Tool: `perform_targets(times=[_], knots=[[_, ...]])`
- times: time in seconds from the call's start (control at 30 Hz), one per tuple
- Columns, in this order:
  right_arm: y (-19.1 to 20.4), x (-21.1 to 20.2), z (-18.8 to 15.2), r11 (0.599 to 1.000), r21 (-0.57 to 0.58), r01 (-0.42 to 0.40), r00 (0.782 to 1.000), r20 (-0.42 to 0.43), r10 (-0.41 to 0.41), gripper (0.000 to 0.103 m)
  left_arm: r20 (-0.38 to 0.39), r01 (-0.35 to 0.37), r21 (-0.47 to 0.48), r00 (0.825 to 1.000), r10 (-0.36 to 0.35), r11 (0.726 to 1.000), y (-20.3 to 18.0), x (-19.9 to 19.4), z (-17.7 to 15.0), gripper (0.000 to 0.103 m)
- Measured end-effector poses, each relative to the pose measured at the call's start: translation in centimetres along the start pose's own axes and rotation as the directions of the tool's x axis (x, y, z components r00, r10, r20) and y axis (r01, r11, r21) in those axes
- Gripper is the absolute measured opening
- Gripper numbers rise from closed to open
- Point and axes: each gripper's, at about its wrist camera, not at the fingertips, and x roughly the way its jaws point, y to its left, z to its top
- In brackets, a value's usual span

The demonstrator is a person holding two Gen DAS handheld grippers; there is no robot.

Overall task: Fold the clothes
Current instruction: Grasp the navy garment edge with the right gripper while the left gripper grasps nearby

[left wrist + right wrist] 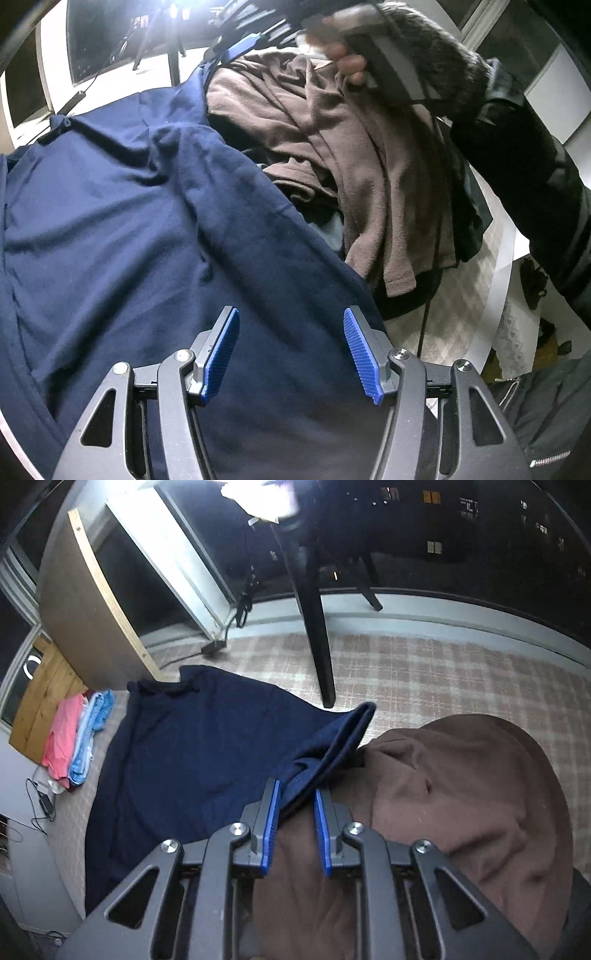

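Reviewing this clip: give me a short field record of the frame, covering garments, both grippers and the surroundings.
garment in work: navy shirt, spread on the plaid surface
other garment: brown fleece, heaped beside it
left gripper: open, above the navy shirt, nothing between the pads
right gripper: narrow gap, a navy fold between its pads, grip uncertain
side stack: pink and light blue clothes

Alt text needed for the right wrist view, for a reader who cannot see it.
The right gripper has a fold of the navy garment between its slightly parted blue pads, above a brown fleece garment. Folded pink and light-blue clothes lie far left on the plaid carpet.
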Motion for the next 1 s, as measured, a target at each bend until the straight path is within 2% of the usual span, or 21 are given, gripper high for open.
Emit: perform_targets(times=[0.03, 0.07, 0.27, 0.37, 0.4, 0.5, 0.63, 0.8, 0.9, 1.0], knots=[[0.1, 0.1, -0.1, 1.0, -0.01, 0.001, 1.0, -0.003, -0.001, 0.006, -0.002, -0.004, 0.002, 1.0, 0.004, 1.0, 0.1, 0.0, 0.0, 0.056], [0.1, -0.2, -0.2, 1.0, -0.015, -0.017, 1.0, 0.006, 0.017, 0.004, -0.003, -0.007, 0.003, 1.0, 0.007, 1.0, 0.2, 0.0, 0.1, 0.056], [-0.7, -5.6, 0.8, 0.997, -0.002, -0.078, 0.98, 0.181, 0.077, 0.003, -0.013, -0.011, 0.003, 1.0, 0.011, 1.0, 0.6, 0.2, 0.4, 0.057], [-1.6, -7.2, 1.8, 0.997, 0.026, -0.073, 0.975, 0.21, 0.066, 0.004, -0.019, -0.005, 0.013, 1.0, 0.005, 1.0, 0.4, 0.4, 0.7, 0.056], [-1.9, -7.2, 2.1, 0.998, 0.044, -0.051, 0.977, 0.21, 0.041, 0.006, -0.021, -0.005, 0.018, 1.0, 0.005, 1.0, 0.3, 0.6, 0.9, 0.057], [-2.8, -6.5, 1.5, 0.996, 0.078, -0.035, 0.986, 0.165, 0.022, 0.029, -0.023, -0.006, 0.032, 1.0, 0.007, 0.999, 0.1, 0.8, 1.3, 0.057], [-3.5, -5.5, 0.2, 0.994, 0.103, -0.033, 0.995, 0.101, 0.023, 0.03, -0.012, -0.012, 0.051, 1.0, 0.012, 0.999, 0.1, 0.8, 2.3, 0.057], [-2.7, -4.3, -1.0, 0.996, 0.063, -0.064, 0.998, 0.03, 0.063, 0.03, -0.005, -0.029, 0.078, 1.0, 0.029, 0.997, 0.4, 0.9, 4.5, 0.056], [-1.4, -4.5, -1.8, 0.997, -0.001, -0.071, 0.997, 0.013, 0.071, 0.032, 0.011, -0.031, 0.107, 0.999, 0.03, 0.994, 0.4, 0.4, 5.0, 0.057], [-1.5, -5.5, -2.2, 0.998, 0.017, -0.065, 0.997, 0.035, 0.065, 0.032, 0.037, -0.086, 0.148, 0.996, 0.081, 0.985, 0.6, 0.2, 6.6, 0.057]])
